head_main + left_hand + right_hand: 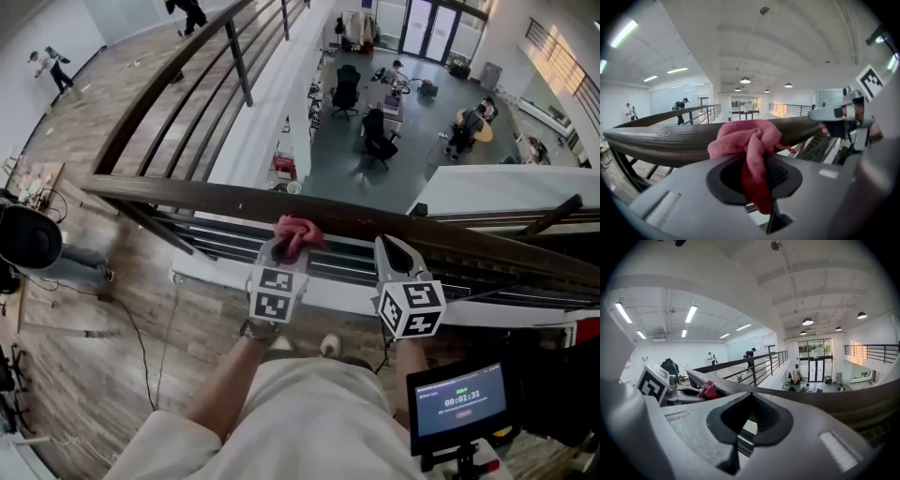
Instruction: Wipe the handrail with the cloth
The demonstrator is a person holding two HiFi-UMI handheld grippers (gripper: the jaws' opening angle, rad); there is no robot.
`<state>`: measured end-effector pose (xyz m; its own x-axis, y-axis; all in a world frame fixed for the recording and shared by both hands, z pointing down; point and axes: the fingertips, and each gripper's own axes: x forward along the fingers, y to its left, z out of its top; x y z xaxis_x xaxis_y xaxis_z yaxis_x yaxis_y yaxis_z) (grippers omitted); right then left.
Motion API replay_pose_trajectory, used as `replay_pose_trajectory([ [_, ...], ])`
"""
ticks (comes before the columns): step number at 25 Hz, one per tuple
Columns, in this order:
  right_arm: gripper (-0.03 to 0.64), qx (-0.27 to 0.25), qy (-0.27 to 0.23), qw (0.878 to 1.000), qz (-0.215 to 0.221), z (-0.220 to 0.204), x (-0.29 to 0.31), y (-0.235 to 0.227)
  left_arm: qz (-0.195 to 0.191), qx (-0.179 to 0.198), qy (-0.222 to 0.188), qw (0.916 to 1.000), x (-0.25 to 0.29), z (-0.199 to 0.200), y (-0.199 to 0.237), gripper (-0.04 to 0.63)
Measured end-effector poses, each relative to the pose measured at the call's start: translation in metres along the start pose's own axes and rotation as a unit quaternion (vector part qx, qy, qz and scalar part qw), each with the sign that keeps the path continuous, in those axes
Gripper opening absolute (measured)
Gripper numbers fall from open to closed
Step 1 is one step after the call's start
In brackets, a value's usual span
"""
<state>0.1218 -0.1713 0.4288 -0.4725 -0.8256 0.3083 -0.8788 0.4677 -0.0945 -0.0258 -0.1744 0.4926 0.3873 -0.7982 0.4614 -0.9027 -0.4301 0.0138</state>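
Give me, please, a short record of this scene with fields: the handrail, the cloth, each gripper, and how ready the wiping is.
handrail: dark wooden handrail, running across the head view, with an office floor far below
cloth: pink cloth, bunched, lying on top of the handrail
left: left gripper shut on the pink cloth, holding it at the handrail
right: right gripper with jaws together, empty, to the right of the cloth; contact with the handrail unclear
readiness: cloth is in place on the handrail
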Motion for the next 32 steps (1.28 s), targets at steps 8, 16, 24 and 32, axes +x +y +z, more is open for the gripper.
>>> replay_pose_trajectory([
  [8,0.003,0.003,0.002,0.999,0.032,-0.007,-0.007,0.006,0.013,-0.001,0.015,0.9998,-0.003,-0.003,0.0,0.094],
  [16,0.003,-0.01,-0.001,0.999,0.052,-0.005,-0.003,0.027,0.008,-0.007,0.009,0.9999,-0.006,-0.002,0.009,0.094],
  [24,0.003,-0.003,-0.008,1.0,0.024,0.002,0.004,0.028,-0.036,-0.008,-0.001,0.9993,0.0,0.0,-0.003,0.092],
  [32,0.003,-0.005,-0.007,1.0,0.0,0.001,0.015,0.039,-0.08,-0.002,-0.009,0.9967,0.001,-0.003,-0.004,0.092],
])
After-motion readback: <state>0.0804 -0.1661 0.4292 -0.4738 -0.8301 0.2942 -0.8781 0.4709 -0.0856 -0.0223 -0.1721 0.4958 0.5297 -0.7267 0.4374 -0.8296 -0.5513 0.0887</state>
